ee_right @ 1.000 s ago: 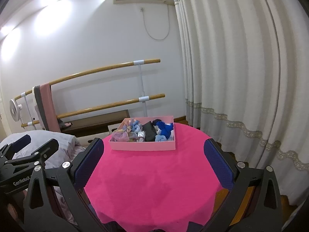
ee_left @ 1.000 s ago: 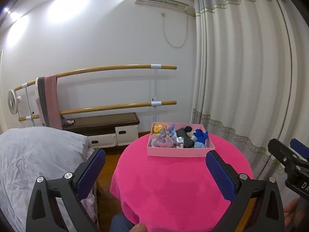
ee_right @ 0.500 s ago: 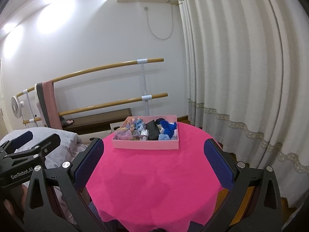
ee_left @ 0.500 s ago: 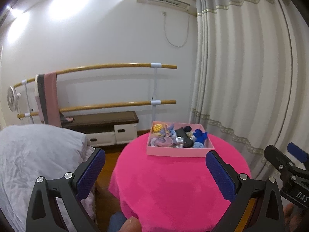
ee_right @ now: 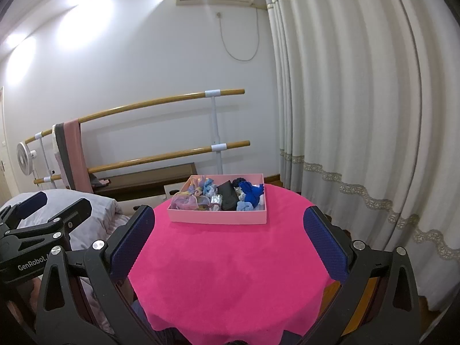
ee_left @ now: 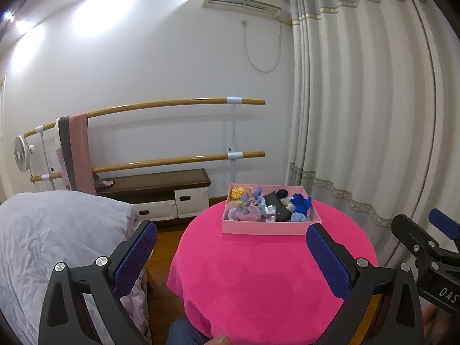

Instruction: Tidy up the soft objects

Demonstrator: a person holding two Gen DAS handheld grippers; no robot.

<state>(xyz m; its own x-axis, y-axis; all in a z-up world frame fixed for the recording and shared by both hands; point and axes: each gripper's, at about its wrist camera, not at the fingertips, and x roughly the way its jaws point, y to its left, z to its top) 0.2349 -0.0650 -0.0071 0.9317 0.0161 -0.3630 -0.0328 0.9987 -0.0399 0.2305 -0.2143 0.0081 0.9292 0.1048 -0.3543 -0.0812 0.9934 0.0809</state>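
Observation:
A shallow pink box sits at the far side of a round table under a bright pink cloth. Inside lie several soft items: pastel scrunchies, a yellow one, a blue scrunchie and a black pouch. My left gripper hangs open over the table's near left edge, well short of the box. My right gripper is open too, above the near half of the cloth. Both hold nothing.
A bed with grey bedding lies left of the table. Two wooden ballet bars with a hanging pink towel, a low dark bench and a small fan line the back wall. Curtains hang on the right.
Both grippers have risen and tilted slightly; the table and box sit a little lower and nearer centre in each view. Both stay open and empty.

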